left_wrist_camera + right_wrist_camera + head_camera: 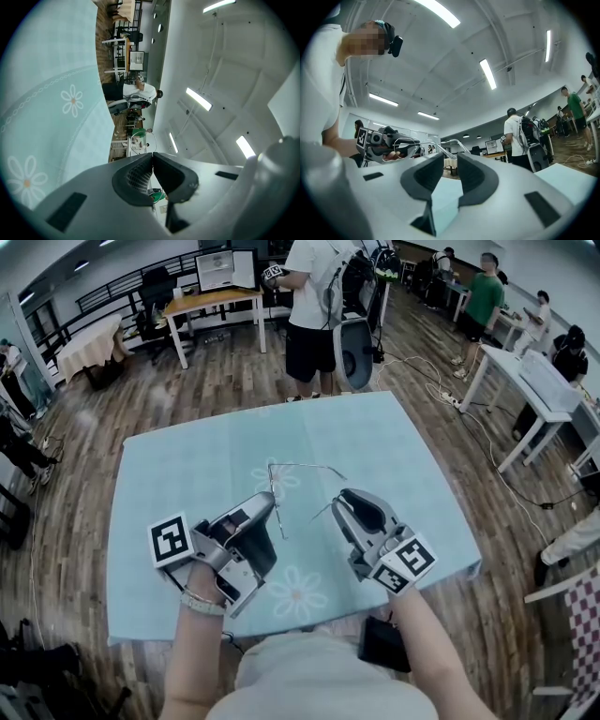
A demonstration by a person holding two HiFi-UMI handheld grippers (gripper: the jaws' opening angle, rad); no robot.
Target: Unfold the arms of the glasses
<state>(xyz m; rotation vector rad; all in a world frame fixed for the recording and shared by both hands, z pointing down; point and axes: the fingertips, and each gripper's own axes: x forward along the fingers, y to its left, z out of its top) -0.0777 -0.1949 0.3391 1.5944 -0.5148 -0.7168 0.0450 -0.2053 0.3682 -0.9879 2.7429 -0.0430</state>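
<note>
The left claw (152,154), shut on the glasses (298,465) over the blue-clothed table (187,465), should hold firm and level while the right claw (450,157), jaws part-open around one arm's tip (436,147), pinches lightly and swings it outward about its hinge without twisting.

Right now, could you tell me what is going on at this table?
A person is working on thin wire-framed glasses above the blue-clothed table with two handheld grippers. The left gripper has its jaws shut on the frame, holding it up. The right gripper sits close to one arm of the glasses, its jaws apart and not pressing on it.
</note>
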